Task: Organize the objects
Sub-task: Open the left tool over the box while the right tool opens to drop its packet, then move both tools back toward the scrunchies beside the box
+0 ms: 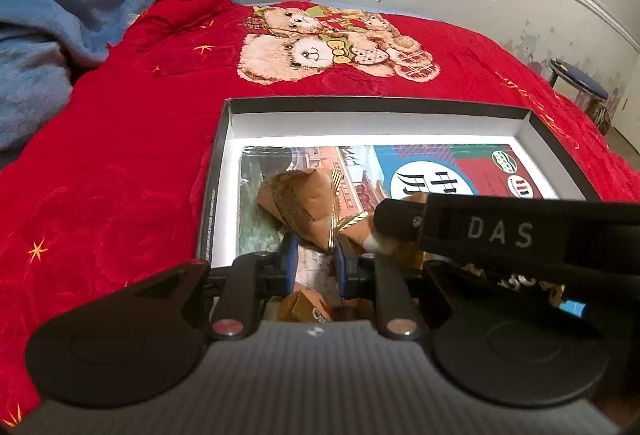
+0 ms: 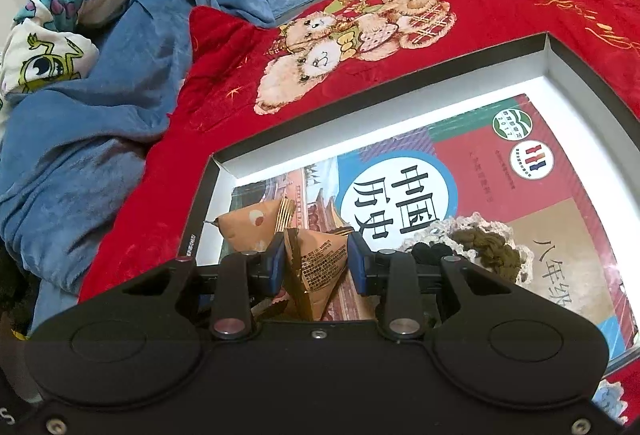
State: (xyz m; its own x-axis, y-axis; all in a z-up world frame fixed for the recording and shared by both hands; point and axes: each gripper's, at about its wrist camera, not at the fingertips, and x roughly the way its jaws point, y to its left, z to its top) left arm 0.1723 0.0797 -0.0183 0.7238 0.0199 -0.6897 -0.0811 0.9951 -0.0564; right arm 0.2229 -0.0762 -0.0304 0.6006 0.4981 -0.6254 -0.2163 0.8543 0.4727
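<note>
1. Bedspread (image 1: 120,155), red with a teddy-bear print, fills most of both views; a blue blanket (image 1: 44,27) is heaped at the upper left.
2. One shallow black box (image 1: 536,123) with a white lining lies on the bedspread at centre frame, and one textbook (image 2: 480,171) lies flat inside it.
3. One crocheted piece (image 2: 480,239) in cream, olive and black sits on the book at the lower right of the right wrist view.
4. Two tan wrapped packets are visible in that view: the nearer packet (image 2: 320,259) and a second packet (image 2: 248,231) just behind it to the left, both over the book inside the box.
5. Right gripper (image 2: 316,263) is clenched on the nearer packet, blue pads pressing its sides.
6. Left gripper (image 1: 316,259) has a packet (image 1: 304,203) at its tips with a gold-edged seam running down between the blue pads; I cannot tell whether they pinch it or stand just clear. More tan wrapper shows lower in the gap, so the count in this view is uncertain.
7. Risks, as I judge them: the soft wrappers could slip or crumple if squeezed off-centre; the two grippers work close together, the right one crossing the left wrist view at right, so they could knock each other; a nudged packet could slide off the glossy cover.
</note>
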